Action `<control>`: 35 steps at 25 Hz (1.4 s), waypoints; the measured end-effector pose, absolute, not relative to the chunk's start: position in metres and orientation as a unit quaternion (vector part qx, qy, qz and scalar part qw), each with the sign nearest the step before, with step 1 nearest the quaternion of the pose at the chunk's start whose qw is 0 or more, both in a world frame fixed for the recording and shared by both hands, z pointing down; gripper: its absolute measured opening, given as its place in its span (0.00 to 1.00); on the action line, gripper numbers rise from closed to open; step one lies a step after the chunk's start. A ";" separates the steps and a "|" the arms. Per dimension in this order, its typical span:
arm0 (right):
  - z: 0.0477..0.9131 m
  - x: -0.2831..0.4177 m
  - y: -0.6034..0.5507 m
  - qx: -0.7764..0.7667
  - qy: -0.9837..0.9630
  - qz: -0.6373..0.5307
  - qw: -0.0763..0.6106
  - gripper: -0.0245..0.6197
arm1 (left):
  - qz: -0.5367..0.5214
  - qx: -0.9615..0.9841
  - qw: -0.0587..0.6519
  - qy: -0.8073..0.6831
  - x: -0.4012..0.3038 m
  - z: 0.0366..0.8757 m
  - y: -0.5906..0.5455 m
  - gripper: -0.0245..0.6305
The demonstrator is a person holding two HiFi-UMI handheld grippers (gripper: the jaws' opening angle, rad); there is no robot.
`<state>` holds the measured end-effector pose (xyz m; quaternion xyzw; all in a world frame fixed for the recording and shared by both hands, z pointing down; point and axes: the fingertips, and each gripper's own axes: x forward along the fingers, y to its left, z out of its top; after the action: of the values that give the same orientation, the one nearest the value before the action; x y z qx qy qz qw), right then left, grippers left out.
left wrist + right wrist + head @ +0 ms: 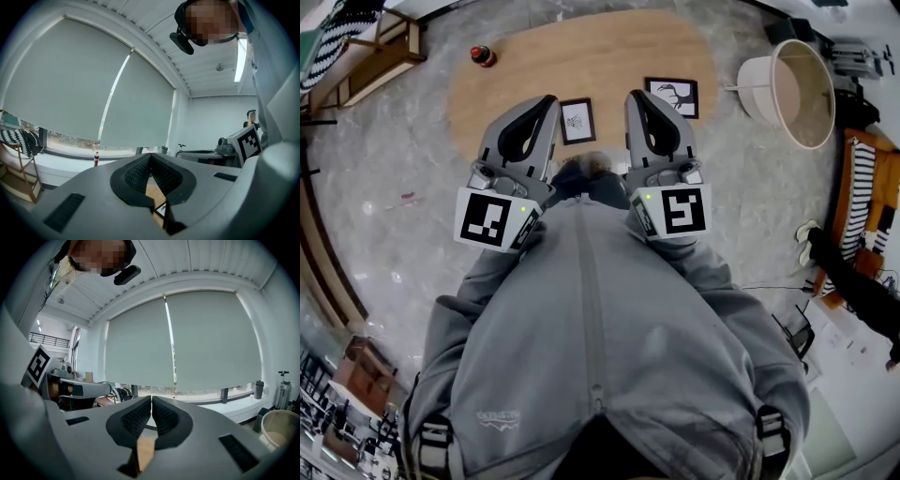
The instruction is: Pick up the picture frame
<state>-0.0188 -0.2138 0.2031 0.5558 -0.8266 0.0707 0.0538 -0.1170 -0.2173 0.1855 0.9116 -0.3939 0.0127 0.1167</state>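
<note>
Two grippers sit side by side in the middle of the head view, held in front of a person's grey zip jacket (600, 356). The left gripper (547, 105) and the right gripper (637, 97) both point toward the top of the frame. Each has its jaws pressed together with nothing between them. The left gripper view shows the ribbed pads of the left gripper (150, 160) meeting at the tips, and the right gripper view shows the same for the right gripper (151, 402).

Above them in the head view lies an oval wooden worktop (609, 52). On it, a small picture frame (577, 120) lies flat between the two gripper tips and just beyond them, touched by neither. A larger picture frame (672, 96) with a dark drawing lies to its right, near the worktop's right edge and just beside the right gripper's tip. A dark bottle (481, 56) with a red cap stands at the worktop's upper left edge. A round white tub (787, 94) stands on the floor at upper right.
</note>
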 end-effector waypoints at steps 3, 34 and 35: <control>0.207 -0.022 -0.218 0.555 -0.827 0.071 0.058 0.09 | 0.018 0.911 0.126 -0.391 -0.119 0.196 -0.221 0.06; 0.394 -0.019 -0.290 0.489 -0.858 0.120 0.100 0.09 | 0.062 0.885 0.153 -0.436 -0.107 0.381 -0.294 0.06; 0.402 -0.018 -0.292 0.488 -0.859 0.121 0.100 0.09 | 0.064 0.883 0.155 -0.438 -0.106 0.390 -0.294 0.07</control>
<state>-0.0184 -0.2920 0.4024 0.4878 -0.8587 0.1209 0.1003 -0.1059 -0.2942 0.3900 0.8832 -0.4379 0.0642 0.1554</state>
